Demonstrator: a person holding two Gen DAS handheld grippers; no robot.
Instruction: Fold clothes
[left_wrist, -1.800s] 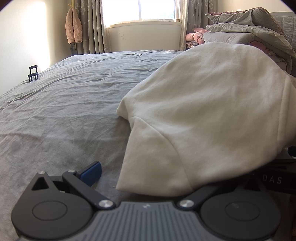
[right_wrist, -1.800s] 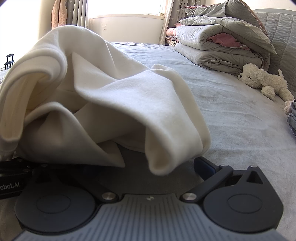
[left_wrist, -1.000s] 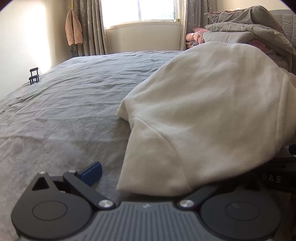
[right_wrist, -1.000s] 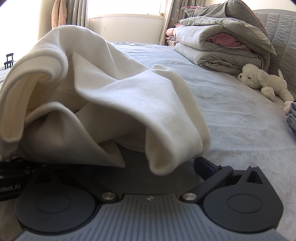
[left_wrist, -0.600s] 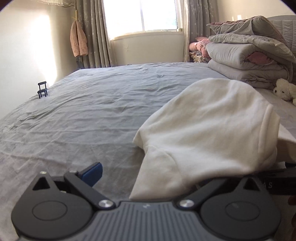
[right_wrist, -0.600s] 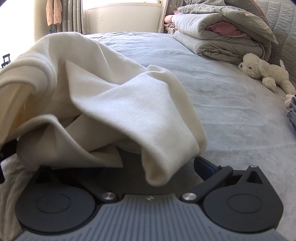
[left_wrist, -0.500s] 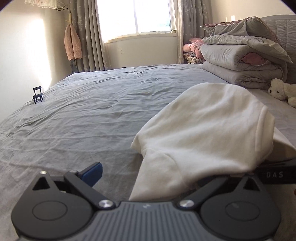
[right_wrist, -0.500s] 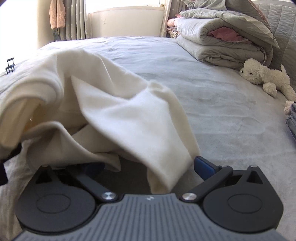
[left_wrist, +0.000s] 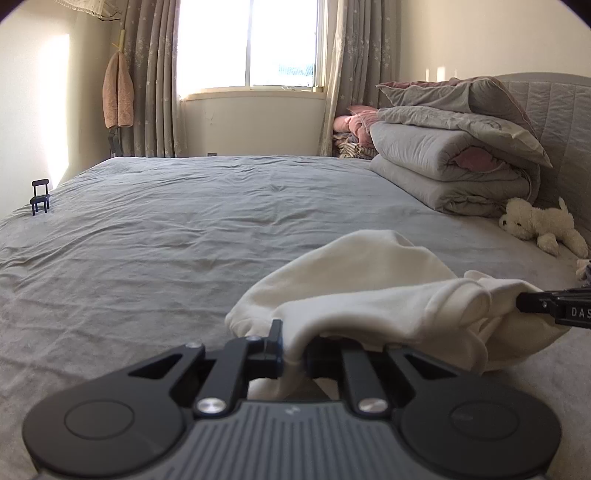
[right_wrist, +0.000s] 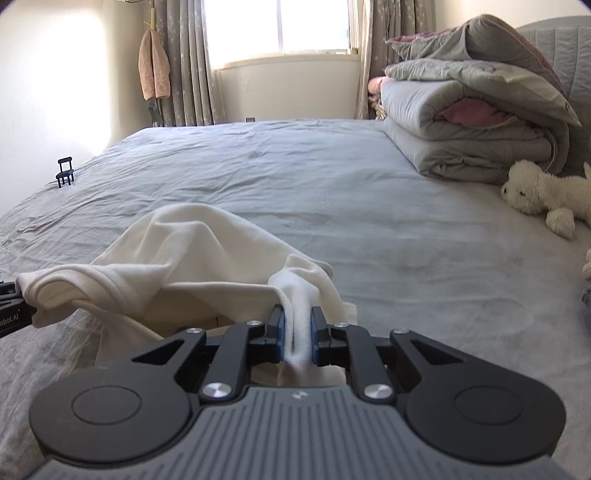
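1. Two grips newly made: left gripper (left_wrist: 293, 347) and right gripper (right_wrist: 297, 334), wide apart half a second ago, have just been closing and now pinch folds of the cream garment (left_wrist: 369, 288), cloth squeezed between the blue pads in both views.
2. Raised with both hands since then: garment now slung between the two grippers, near edge lifted off the grey bedsheet (left_wrist: 184, 229), far part sagging onto it.
3. Seen lower and smaller than a second ago, with far more bed in sight behind.
4. Probably an early stage: edge secured, ready to be carried forward and laid over; no finished fold visible yet.
5. Well clear of the plush toy (right_wrist: 546, 192).
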